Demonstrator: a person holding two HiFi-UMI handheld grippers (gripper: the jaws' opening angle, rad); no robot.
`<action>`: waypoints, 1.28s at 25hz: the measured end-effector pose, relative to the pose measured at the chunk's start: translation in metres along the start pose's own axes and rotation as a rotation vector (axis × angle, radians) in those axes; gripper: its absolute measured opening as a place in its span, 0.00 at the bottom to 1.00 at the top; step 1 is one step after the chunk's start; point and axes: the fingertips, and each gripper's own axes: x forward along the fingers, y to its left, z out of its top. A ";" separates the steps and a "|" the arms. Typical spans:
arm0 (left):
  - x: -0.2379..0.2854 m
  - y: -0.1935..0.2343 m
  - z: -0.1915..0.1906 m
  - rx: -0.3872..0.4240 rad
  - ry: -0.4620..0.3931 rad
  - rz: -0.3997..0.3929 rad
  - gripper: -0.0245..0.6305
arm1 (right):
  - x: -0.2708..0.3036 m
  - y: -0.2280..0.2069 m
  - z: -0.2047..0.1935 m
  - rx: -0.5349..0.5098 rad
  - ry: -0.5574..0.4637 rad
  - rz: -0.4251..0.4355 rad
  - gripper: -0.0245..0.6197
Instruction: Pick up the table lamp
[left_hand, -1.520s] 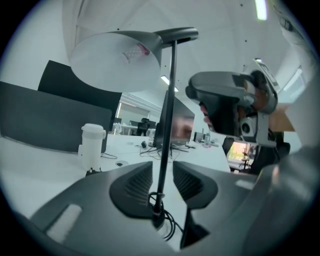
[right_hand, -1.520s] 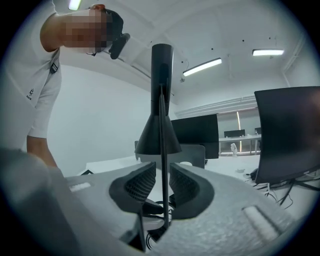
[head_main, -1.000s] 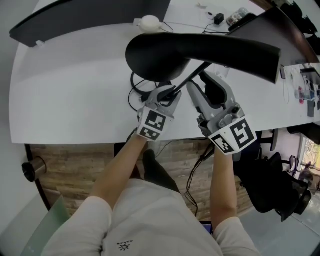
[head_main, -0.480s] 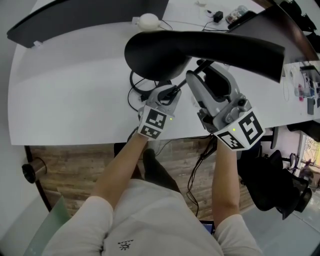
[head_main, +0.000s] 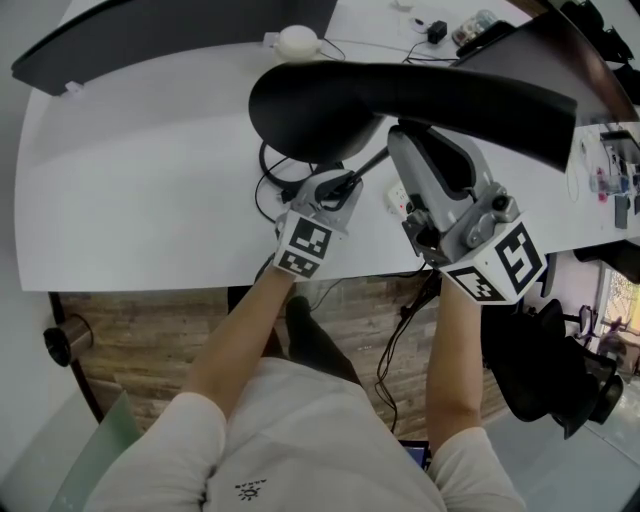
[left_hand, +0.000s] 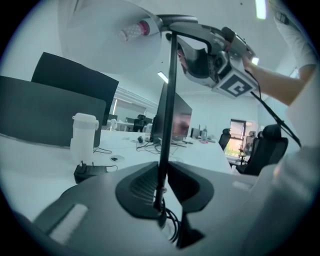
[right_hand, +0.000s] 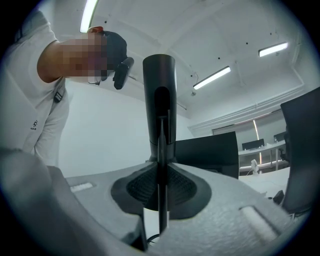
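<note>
Above desk, left gripper and closing right gripper straddle lamp stem.

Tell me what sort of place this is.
Most likely an open-plan office: long white desks, dark monitors, black office chairs and strip lights on the ceiling.

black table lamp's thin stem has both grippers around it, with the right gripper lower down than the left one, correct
Not lower: the right gripper is the higher one. The left gripper view shows it near the top of the thin black stem, jaws closing on it, above the left gripper, which clamps the stem low.
</note>
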 end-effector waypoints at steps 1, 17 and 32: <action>0.000 0.000 0.000 0.001 0.001 -0.001 0.12 | 0.000 0.000 0.000 -0.006 0.005 0.003 0.12; -0.001 -0.002 0.000 0.014 0.017 -0.026 0.11 | 0.007 0.002 0.014 -0.020 0.014 0.008 0.11; -0.001 -0.002 0.001 0.014 0.034 -0.048 0.11 | 0.006 0.001 0.015 -0.002 -0.006 0.002 0.10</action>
